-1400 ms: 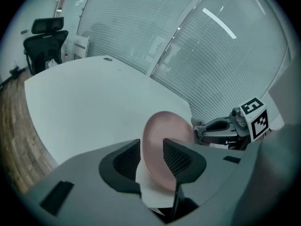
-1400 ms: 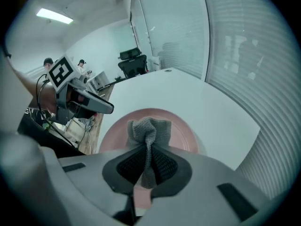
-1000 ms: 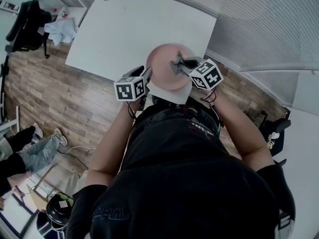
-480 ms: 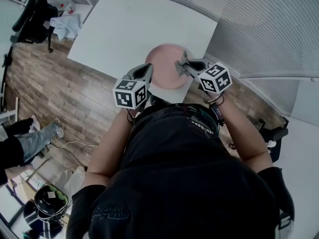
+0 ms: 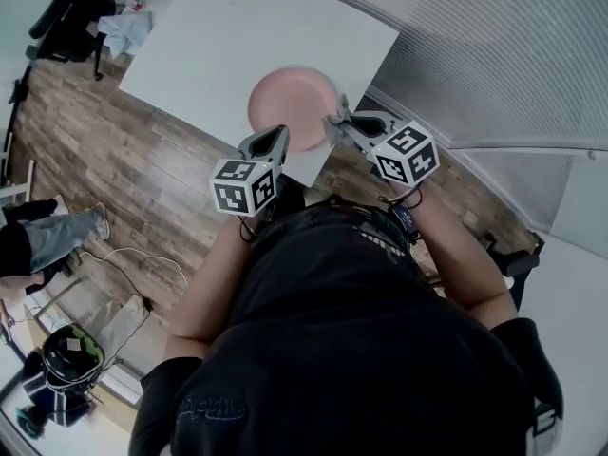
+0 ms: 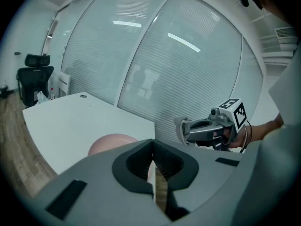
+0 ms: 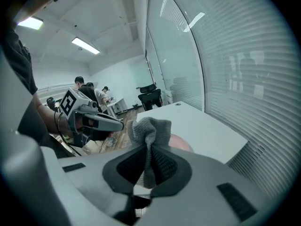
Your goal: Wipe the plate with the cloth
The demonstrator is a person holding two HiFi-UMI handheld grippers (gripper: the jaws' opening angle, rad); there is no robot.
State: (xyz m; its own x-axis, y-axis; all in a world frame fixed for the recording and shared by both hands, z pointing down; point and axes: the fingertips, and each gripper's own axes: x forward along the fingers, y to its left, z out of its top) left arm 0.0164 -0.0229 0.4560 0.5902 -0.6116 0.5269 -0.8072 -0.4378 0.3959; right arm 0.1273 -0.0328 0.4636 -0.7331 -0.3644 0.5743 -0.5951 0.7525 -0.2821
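The pink plate [image 5: 290, 103] lies on the white table [image 5: 247, 36] near its front edge. My right gripper [image 5: 344, 122] is shut on a bunched grey cloth [image 5: 331, 127] and hangs above the plate's right rim. In the right gripper view the cloth [image 7: 149, 128] sticks up out of the jaws, with the plate [image 7: 182, 144] behind it. My left gripper [image 5: 275, 135] hovers at the plate's near edge. Its jaws are shut with nothing between them, and in the left gripper view the left gripper [image 6: 153, 147] has the plate [image 6: 110, 142] beyond its tips.
A glass wall with blinds [image 5: 475, 55] runs along the table's right side. A black office chair [image 6: 33, 76] stands beyond the table's far left corner. A person sits on the wooden floor [image 5: 47, 231] to the left. Other people stand far off [image 7: 89, 86].
Both grippers have lifted and drawn back from the plate toward the person. The cloth has come off the plate's surface with the right gripper. The left gripper has left the plate's rim.
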